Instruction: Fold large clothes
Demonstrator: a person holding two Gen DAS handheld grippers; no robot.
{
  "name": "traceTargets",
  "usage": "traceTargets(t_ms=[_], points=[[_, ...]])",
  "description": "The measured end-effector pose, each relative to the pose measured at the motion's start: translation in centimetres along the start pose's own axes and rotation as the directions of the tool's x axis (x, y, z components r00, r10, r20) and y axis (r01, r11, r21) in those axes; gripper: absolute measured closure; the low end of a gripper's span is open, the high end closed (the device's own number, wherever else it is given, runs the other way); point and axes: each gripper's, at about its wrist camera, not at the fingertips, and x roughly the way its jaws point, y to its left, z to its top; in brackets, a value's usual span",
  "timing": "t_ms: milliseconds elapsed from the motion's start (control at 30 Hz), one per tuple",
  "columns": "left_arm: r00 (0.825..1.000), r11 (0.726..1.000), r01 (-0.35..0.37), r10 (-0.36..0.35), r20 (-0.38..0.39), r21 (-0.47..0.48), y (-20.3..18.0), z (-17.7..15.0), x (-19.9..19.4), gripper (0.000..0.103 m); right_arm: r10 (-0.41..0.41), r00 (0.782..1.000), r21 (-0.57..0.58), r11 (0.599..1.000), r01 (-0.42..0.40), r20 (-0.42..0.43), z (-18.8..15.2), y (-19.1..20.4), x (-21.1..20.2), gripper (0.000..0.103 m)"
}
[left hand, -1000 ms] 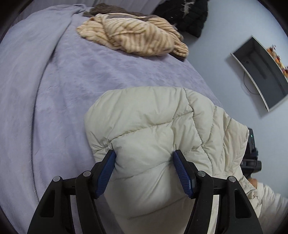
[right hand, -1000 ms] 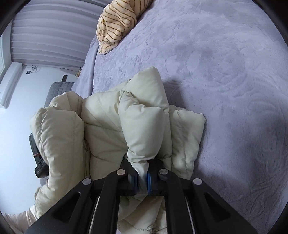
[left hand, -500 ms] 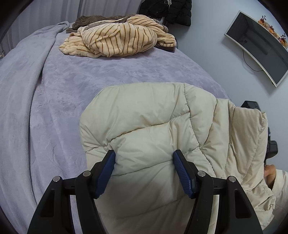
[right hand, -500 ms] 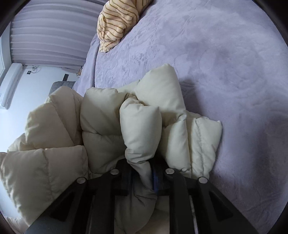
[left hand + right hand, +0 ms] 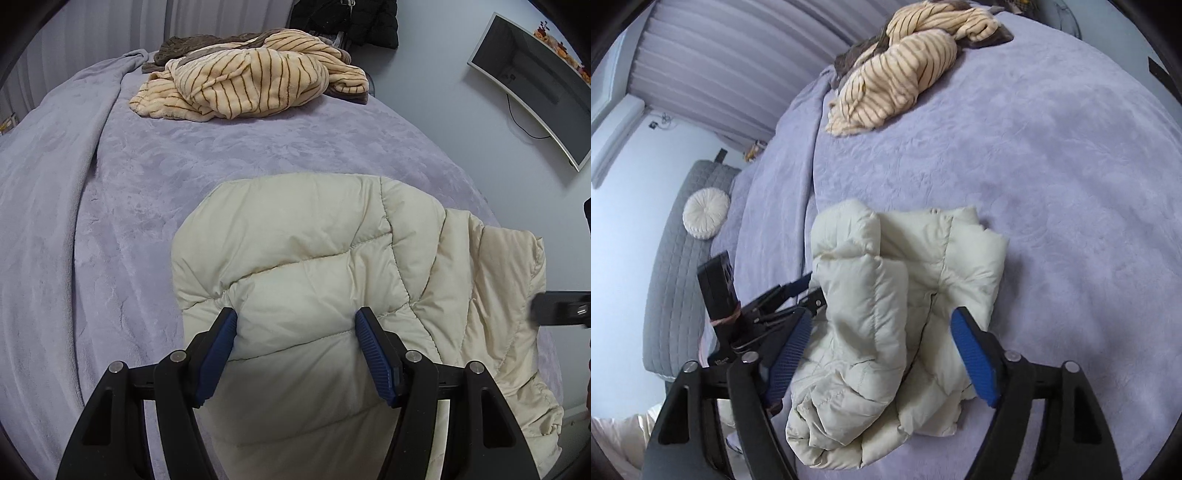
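A cream quilted puffer jacket (image 5: 314,258) lies folded in a thick bundle on the lilac bed cover (image 5: 92,206). My left gripper (image 5: 297,325) is open with its blue pads (image 5: 221,339) pressed against either side of a puffy fold. In the right wrist view the same jacket (image 5: 901,295) lies bunched on the bed. My right gripper (image 5: 882,325) is open above it and holds nothing. The left gripper (image 5: 775,299) shows there at the jacket's left edge.
A cream-and-brown striped fleece garment (image 5: 251,85) lies heaped at the far side of the bed, over a brown one (image 5: 192,44). A dark jacket (image 5: 351,18) hangs behind. A monitor (image 5: 532,81) is on the wall. A grey headboard (image 5: 668,266) and a round cushion (image 5: 705,212) are left.
My right gripper has opened and let go of the jacket fold, then drawn back. The jacket has settled onto the bed. My left gripper stays open around its fold.
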Motion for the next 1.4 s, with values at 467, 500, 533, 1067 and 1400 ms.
traceTargets(t_ms=[467,500,533,1067,1400], points=[[1.000,0.998,-0.021,0.022,-0.020,0.059,-3.3,-1.6,1.5,0.033,-0.109,0.992,0.237,0.964,0.120,-0.057,-3.8,-10.6,7.7,0.092],[0.999,0.998,-0.029,0.030,-0.021,0.062,-3.4,-1.6,1.6,0.033,-0.099,0.994,0.253,0.961,0.109,-0.051,-3.8,-11.1,8.0,0.092],[0.999,0.998,-0.026,0.027,-0.024,0.056,-3.4,-1.6,1.6,0.033,-0.102,0.994,0.253,0.961,0.110,-0.046,-3.8,-11.1,7.9,0.091],[0.999,1.000,0.020,-0.019,-0.040,0.023,-2.5,-1.4,1.7,0.033,-0.065,0.994,0.251,0.964,0.086,-0.090,-4.2,-10.7,2.7,0.019],[0.997,0.998,0.055,-0.058,-0.057,-0.043,-0.7,-1.2,1.9,0.033,0.095,0.981,0.123,0.990,-0.074,-0.171,-1.2,-9.3,10.1,0.009]])
